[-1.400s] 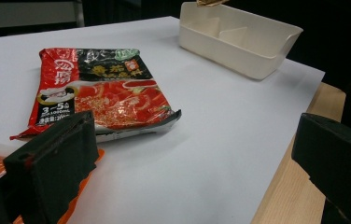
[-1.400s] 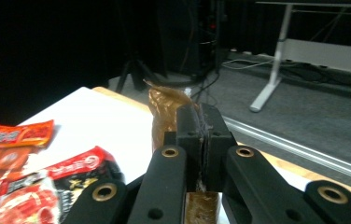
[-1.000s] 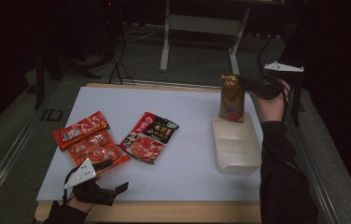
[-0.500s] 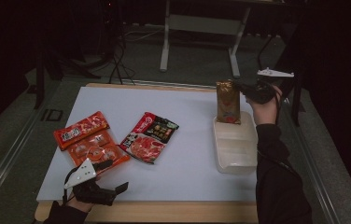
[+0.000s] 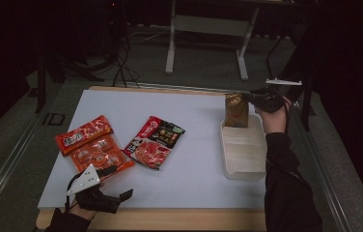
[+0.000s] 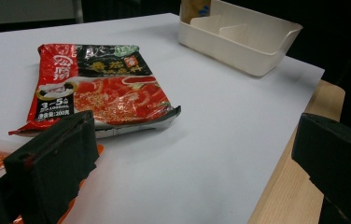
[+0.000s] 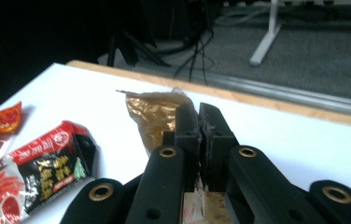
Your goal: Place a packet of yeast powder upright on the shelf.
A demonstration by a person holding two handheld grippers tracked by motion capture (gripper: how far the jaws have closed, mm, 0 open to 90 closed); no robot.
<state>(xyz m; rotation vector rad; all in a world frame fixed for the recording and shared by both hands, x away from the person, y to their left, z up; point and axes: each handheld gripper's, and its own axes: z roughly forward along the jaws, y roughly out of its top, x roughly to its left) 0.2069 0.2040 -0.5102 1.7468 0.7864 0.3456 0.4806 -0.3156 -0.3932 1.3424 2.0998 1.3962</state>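
Observation:
A gold-brown packet [image 5: 236, 110] stands upright with my right gripper [image 5: 248, 99] shut on its top edge. Its lower end sits at the far end of the cream divided tray [image 5: 243, 166]. In the right gripper view the two black jaws are pressed together on the crinkled gold packet [image 7: 152, 116]. My left gripper [image 5: 119, 182] rests at the table's near left edge, jaws wide apart and holding nothing. In the left gripper view its fingers [image 6: 54, 163] frame a red-and-black packet [image 6: 103, 91] lying flat and the tray [image 6: 243, 39] beyond.
Two orange packets [image 5: 92, 145] lie at the left, just beyond the left gripper. The red-and-black packet [image 5: 154, 141] lies mid-table on the white sheet [image 5: 194, 174]. Table legs and cables stand on the floor behind the far edge.
My right gripper has come down with the gold-brown packet, bringing its lower end to the tray's far end. The left gripper has stayed where it was.

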